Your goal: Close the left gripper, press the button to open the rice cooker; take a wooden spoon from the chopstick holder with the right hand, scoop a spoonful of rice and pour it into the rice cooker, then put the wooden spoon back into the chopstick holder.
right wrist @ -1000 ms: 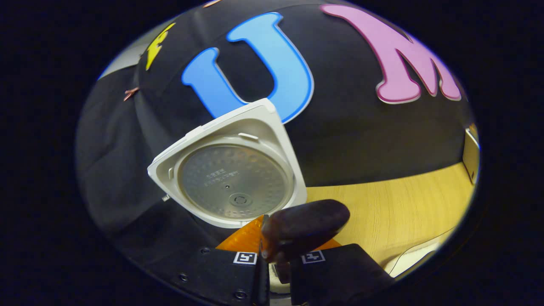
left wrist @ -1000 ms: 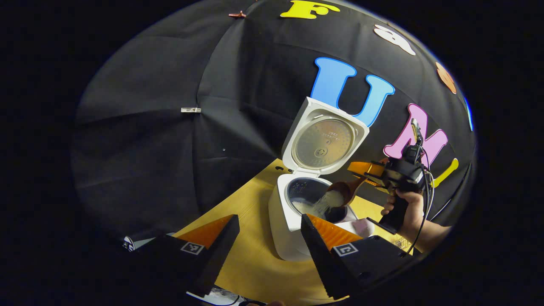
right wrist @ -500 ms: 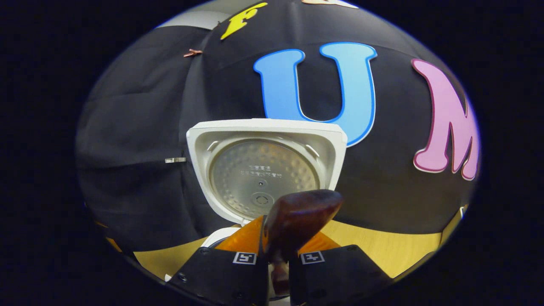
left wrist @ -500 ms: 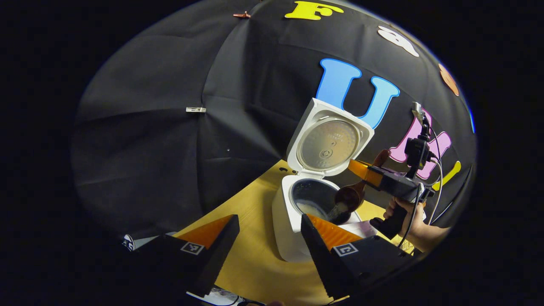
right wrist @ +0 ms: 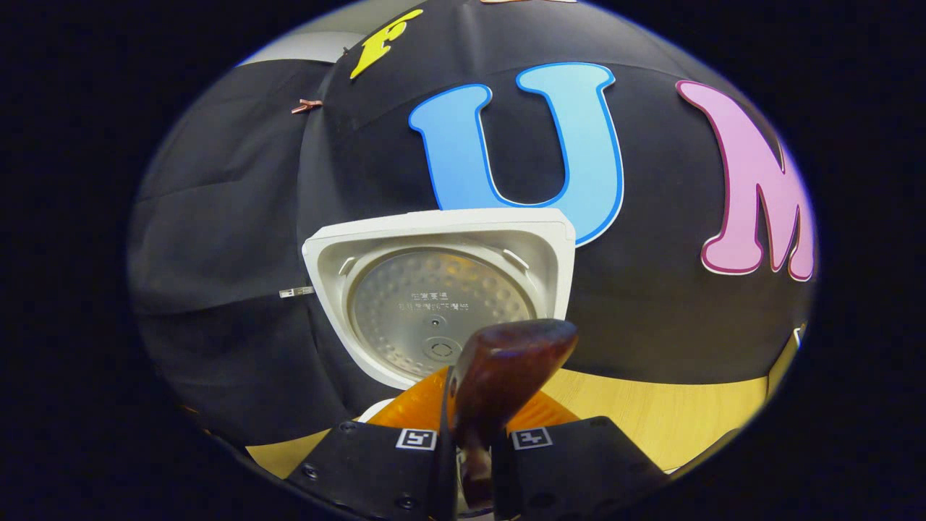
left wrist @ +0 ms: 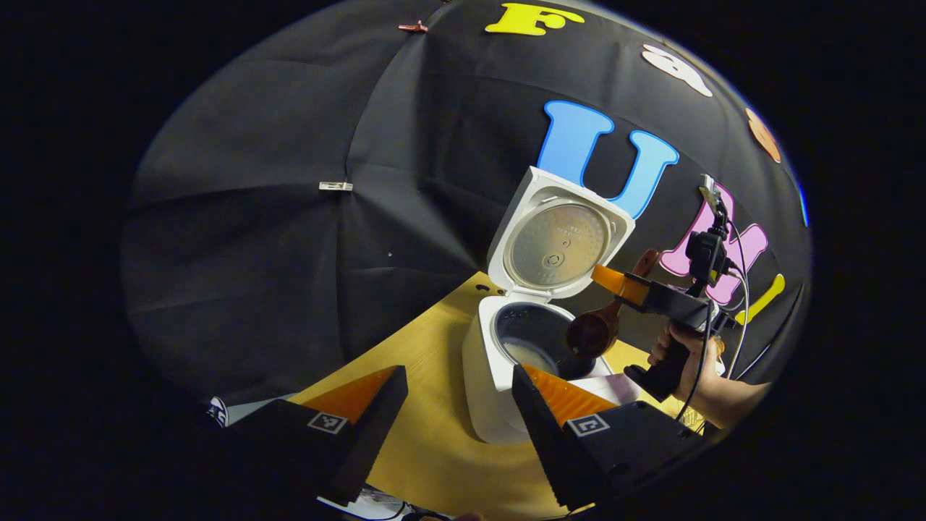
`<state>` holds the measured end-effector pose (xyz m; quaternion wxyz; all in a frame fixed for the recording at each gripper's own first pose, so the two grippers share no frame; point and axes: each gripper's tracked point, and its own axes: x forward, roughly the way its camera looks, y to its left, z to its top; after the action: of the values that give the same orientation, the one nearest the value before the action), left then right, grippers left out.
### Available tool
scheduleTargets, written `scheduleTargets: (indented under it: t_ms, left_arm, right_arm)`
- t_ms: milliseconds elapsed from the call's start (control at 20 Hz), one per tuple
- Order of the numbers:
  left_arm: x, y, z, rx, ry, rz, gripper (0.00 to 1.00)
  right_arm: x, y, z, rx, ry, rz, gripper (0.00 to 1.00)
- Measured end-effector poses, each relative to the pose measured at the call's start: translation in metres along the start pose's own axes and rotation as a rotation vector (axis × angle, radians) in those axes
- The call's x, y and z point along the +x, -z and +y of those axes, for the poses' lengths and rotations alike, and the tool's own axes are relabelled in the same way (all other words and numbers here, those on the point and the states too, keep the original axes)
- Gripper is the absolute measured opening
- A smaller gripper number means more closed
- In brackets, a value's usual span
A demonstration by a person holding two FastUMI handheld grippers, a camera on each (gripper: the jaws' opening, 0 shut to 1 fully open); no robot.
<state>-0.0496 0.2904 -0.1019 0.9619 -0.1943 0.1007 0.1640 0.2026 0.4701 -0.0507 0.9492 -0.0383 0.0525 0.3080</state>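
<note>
The white rice cooker [left wrist: 486,376] stands on the wooden table [left wrist: 427,449] with its lid [left wrist: 557,242] raised. White rice lies in its inner pot [left wrist: 527,347]. A dark wooden spoon [left wrist: 597,329] hangs tipped over the pot's right rim, and no rice shows in its bowl. My right gripper [left wrist: 615,282], held by a hand [left wrist: 694,362], is shut on the spoon's handle. In the right gripper view the spoon [right wrist: 506,362] rises between my right gripper's [right wrist: 474,405] fingers in front of the lid [right wrist: 434,289]. My left gripper [left wrist: 459,394] stands open in front of the cooker, holding nothing.
A pale object [left wrist: 618,387] sits by the cooker's right side, partly behind my left gripper's right finger. The booth's black cloth wall stands close behind the cooker. Bare table [right wrist: 651,412] stretches to the cooker's right in the right gripper view.
Rice has poured from the spoon into the pot. The right gripper rolled level and rose slightly with the spoon. The left gripper has barely moved.
</note>
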Motion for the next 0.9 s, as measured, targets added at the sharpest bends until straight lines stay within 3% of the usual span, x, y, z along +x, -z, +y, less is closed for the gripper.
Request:
scheduleTargets:
  t_ms: [200, 350, 500, 750, 900]
  left_arm:
    - [0.000, 0.000, 0.003, -0.008, -0.005, -0.008, 0.94]
    - [0.000, -0.001, 0.005, -0.015, -0.009, -0.013, 0.94]
    - [0.001, 0.003, 0.007, -0.023, -0.008, -0.008, 0.94]
    - [0.000, 0.002, 0.008, -0.022, -0.011, -0.007, 0.94]
    - [-0.001, 0.002, 0.005, -0.025, -0.006, -0.005, 0.94]
  right_arm:
    - [-0.005, -0.008, 0.010, 0.005, -0.023, -0.024, 0.23]
    - [-0.007, -0.020, 0.023, -0.168, -0.045, -0.101, 0.22]
    - [-0.007, -0.004, 0.047, -0.281, -0.098, -0.091, 0.22]
    - [-0.004, -0.009, 0.048, -0.235, -0.093, -0.096, 0.22]
    - [-0.008, -0.015, 0.033, -0.119, -0.066, -0.075, 0.22]
